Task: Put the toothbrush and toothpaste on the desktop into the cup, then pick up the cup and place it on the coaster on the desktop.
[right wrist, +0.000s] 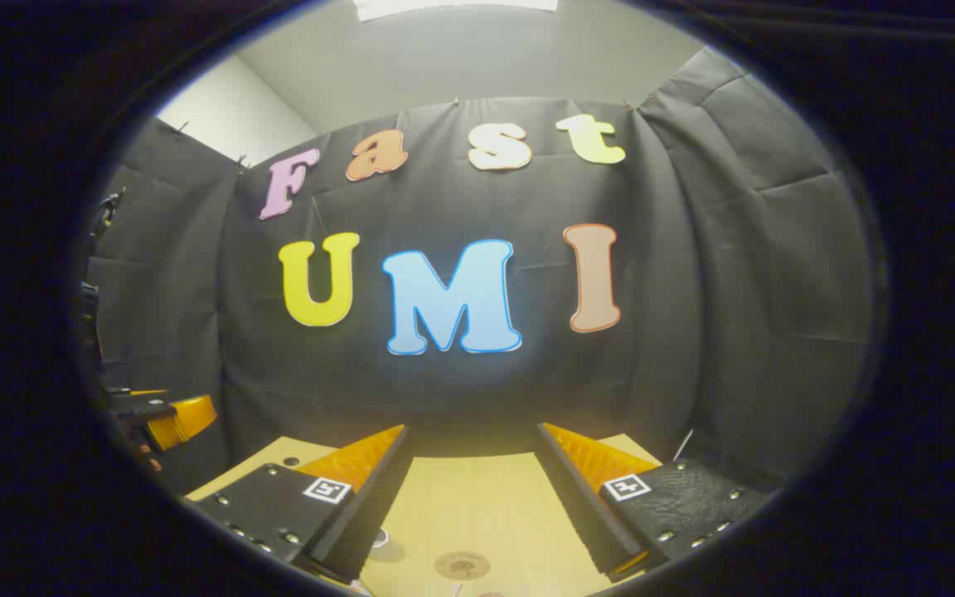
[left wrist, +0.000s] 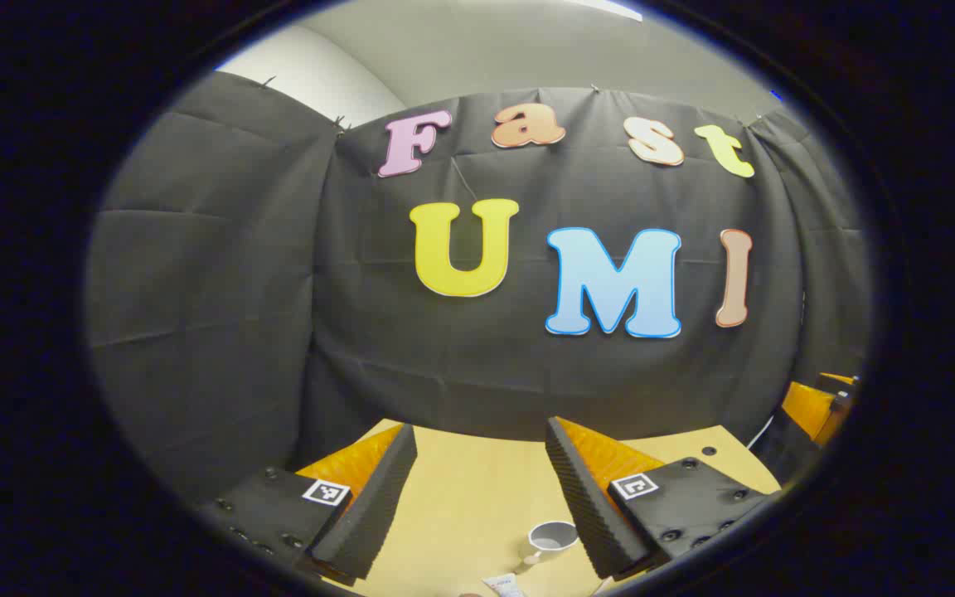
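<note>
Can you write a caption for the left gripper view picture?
Open left gripper held above the wooden desk, with the empty cup between its fingers.

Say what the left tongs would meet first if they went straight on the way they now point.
Probably the booth's black cloth wall. The left tongs stand open above the desktop, aimed over it. The cup sits lower, near one finger, likely under that line; depth is unclear.

Black cloth wall, pale ceiling, wooden desktop.

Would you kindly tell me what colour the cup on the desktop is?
The cup is grey with a white handle, best seen in the left gripper view.
</note>
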`<state>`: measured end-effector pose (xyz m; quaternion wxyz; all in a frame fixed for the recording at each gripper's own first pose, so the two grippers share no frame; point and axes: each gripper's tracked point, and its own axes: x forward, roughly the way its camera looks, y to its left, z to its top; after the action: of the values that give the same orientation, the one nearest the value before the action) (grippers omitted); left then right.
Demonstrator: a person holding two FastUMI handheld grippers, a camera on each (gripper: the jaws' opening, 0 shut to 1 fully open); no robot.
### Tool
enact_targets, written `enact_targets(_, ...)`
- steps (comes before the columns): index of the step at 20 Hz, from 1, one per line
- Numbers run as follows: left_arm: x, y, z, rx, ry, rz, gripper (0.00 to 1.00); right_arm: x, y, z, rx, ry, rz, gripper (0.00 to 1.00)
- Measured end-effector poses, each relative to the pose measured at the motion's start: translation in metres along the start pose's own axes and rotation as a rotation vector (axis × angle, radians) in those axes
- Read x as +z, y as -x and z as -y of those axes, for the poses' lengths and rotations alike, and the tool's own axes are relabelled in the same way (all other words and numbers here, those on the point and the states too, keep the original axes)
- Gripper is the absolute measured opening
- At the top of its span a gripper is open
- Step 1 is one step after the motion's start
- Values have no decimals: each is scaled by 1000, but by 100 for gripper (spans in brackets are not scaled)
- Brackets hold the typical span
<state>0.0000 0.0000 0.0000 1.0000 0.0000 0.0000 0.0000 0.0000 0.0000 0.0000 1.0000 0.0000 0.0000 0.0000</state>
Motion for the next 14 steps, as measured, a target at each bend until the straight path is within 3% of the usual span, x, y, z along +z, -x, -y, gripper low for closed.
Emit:
enact_targets(6, -11, 6, 10, -11, -8, -27, 100, -11, 5, -12, 58, 13, -41, 94)
enact_targets(13, -31, 10, 20, -28, -5, -87, 100, -25, 7, -13, 74, 8, -81, 94)
enact_targets(14, -35, 9, 22, -32, -2, -102, 96, -27, 7, -13, 73, 9, -91, 94)
